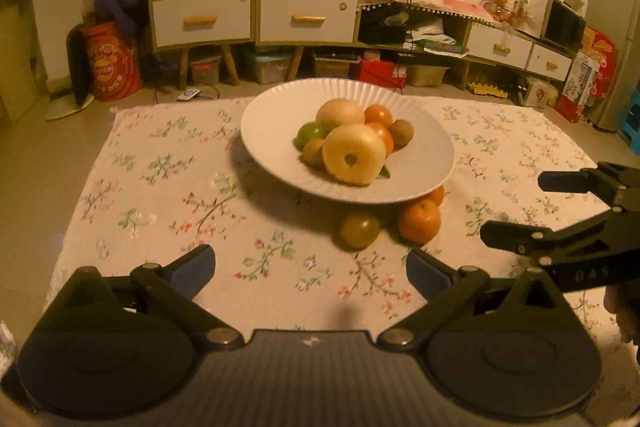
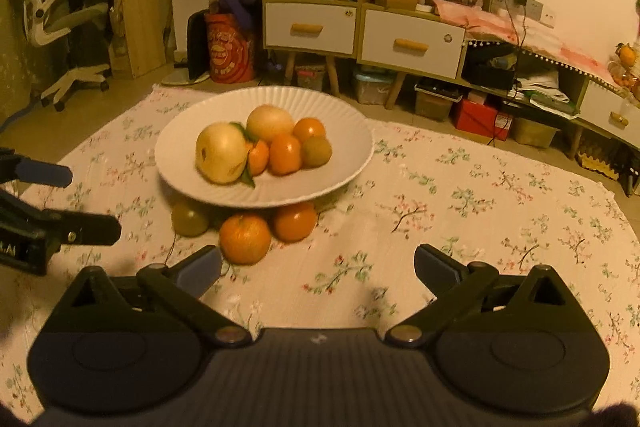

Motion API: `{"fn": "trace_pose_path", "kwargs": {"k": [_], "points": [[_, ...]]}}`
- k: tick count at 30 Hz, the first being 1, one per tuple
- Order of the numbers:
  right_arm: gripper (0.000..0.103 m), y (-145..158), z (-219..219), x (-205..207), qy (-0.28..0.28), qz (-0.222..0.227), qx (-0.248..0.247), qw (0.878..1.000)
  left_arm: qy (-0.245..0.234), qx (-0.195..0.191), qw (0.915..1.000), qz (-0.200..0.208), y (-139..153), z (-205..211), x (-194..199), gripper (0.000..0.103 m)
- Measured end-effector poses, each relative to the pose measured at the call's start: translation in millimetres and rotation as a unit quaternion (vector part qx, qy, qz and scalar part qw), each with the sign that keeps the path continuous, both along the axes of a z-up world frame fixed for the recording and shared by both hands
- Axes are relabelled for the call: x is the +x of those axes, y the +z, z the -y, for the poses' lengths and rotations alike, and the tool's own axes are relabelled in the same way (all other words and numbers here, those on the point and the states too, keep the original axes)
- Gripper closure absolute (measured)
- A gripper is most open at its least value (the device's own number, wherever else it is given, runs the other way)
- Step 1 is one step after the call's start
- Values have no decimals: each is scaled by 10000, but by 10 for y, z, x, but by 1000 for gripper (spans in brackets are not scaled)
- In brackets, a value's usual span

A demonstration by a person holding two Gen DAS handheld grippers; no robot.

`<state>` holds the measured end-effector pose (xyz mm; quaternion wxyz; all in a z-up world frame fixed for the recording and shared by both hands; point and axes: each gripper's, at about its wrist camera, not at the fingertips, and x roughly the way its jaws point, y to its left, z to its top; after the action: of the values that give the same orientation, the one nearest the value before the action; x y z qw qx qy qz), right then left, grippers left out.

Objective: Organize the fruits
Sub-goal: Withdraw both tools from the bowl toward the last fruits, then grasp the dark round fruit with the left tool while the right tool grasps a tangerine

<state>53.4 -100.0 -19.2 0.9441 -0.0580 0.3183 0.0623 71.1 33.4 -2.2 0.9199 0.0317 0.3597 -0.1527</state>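
A white fluted plate (image 1: 272, 131) (image 2: 332, 163) sits on the floral cloth, heaped with two pale yellow round fruits, oranges, kiwis and a green fruit. On the cloth by its near rim lie a greenish fruit (image 1: 359, 229) (image 2: 189, 219), a large orange (image 1: 419, 221) (image 2: 245, 239) and a second orange (image 1: 438, 195) (image 2: 295, 221) partly under the rim. My left gripper (image 1: 310, 267) (image 2: 68, 201) is open and holds nothing, a little short of the loose fruits. My right gripper (image 2: 318, 267) (image 1: 532, 211) is open too, nothing between its fingers, the large orange just ahead of its left finger.
The floral tablecloth (image 1: 160, 211) covers a low table whose far edge runs behind the plate. Beyond are a wooden cabinet with white drawers (image 1: 200, 19), a red drum (image 1: 112, 63), storage boxes on the floor and an office chair (image 2: 52, 11).
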Motion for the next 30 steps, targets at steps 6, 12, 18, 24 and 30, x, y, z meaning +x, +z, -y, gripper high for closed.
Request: {"fn": "trace_pose_path", "kwargs": {"k": [6, 12, 18, 24, 30], "points": [[0, -53, -59, -11, 86, -10, -84, 9999, -103, 106, 9997, 185, -135, -26, -20, 3], [0, -146, -68, -14, 125, -4, -93, 9999, -51, 8, 9998, 212, -296, -80, 38, 3], [0, -234, -96, -5, 188, -100, -120, 9997, -84, -62, 9996, 260, -364, -69, 102, 3], [0, -282, -135, 19, 278, -167, -162, 9993, -233, -162, 9993, 232, -404, 23, 191, 16], [0, -317, -146, 31, 341, -220, -171, 9990, -356, -332, 9985, 244, -407, 121, 280, 32]]}}
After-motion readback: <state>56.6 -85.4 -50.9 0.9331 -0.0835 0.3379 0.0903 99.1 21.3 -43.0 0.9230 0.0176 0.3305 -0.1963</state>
